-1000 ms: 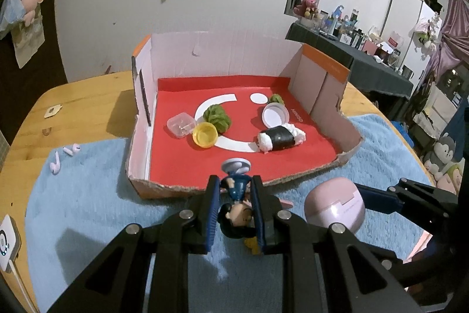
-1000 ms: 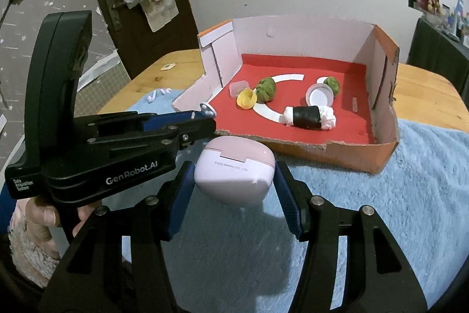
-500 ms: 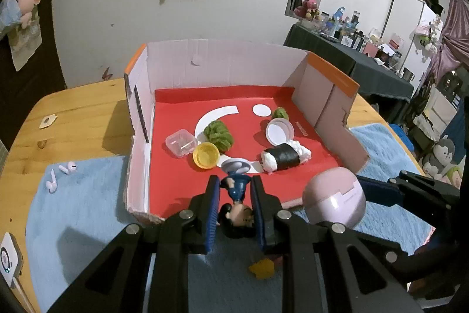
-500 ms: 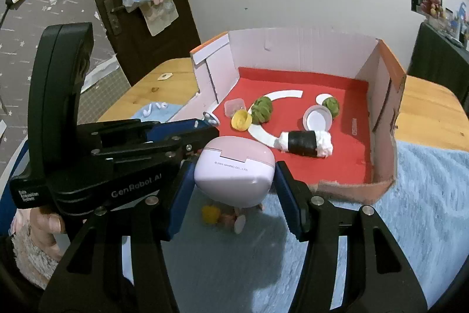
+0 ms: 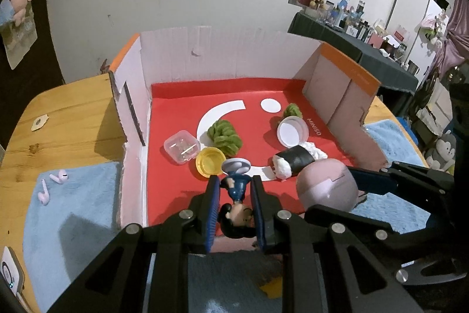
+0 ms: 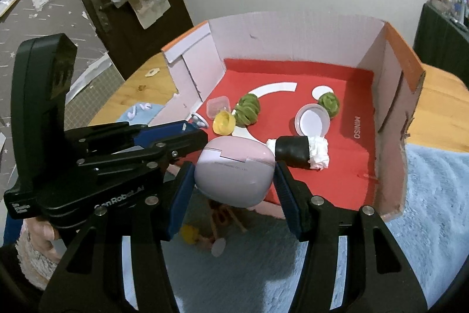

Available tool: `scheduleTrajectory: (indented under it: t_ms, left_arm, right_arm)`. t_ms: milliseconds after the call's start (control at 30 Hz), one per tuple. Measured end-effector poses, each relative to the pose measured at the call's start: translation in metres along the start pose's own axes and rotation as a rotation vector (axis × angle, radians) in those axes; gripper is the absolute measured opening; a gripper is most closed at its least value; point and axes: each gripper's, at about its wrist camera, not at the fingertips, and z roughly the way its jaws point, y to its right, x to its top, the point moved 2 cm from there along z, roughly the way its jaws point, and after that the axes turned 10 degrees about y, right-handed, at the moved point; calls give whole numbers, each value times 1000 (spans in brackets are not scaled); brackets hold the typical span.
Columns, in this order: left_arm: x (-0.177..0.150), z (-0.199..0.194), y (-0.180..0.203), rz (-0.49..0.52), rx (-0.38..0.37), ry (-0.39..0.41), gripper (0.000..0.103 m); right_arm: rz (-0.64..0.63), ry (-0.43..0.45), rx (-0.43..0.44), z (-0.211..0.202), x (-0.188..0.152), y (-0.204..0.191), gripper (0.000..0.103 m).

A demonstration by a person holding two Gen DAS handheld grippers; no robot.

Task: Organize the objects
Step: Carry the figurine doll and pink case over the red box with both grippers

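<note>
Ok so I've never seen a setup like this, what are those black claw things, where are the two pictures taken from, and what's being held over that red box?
There is no robot: a person holds a handheld two-finger gripper in each hand, and a fisheye camera on each looks forward along its fingers. One picture comes from the left gripper, the other from the right gripper. Each camera also catches the other gripper at the side.

The left gripper is shut on a small figurine with dark hair and blue clothes. The right is shut on a pink rounded case.

Both hang over the near edge of a cardboard box with a red floor. Inside lie a sushi roll toy, two green clumps, a yellow cap, a white lid and a clear little box. The box sits on a blue towel on a wooden table.
</note>
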Motion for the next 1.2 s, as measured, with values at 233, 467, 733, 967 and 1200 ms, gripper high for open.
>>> scheduleTrajectory:
  t_ms: [233,467,733,967,1200]
  left_arm:
    - [-2,16,-8,-2,4,-50,22]
    - [-4,27,-15,0,8,-86,22]
    - [-9,35,-18,-4,0,-113,22]
    - [-8,43,-15,-3,-9,-126,22]
    - [-6,50,-8,11,8,-122,22]
  right_arm:
    - [12,-50,9,19,2,6,53]
    - [31,-97,24,36,5,12,53]
    - [61,-131,25,52,4,24,53]
    - [6,-112,-87,53,5,39,53]
    - [-43,-102,-180,50,4,51,53]
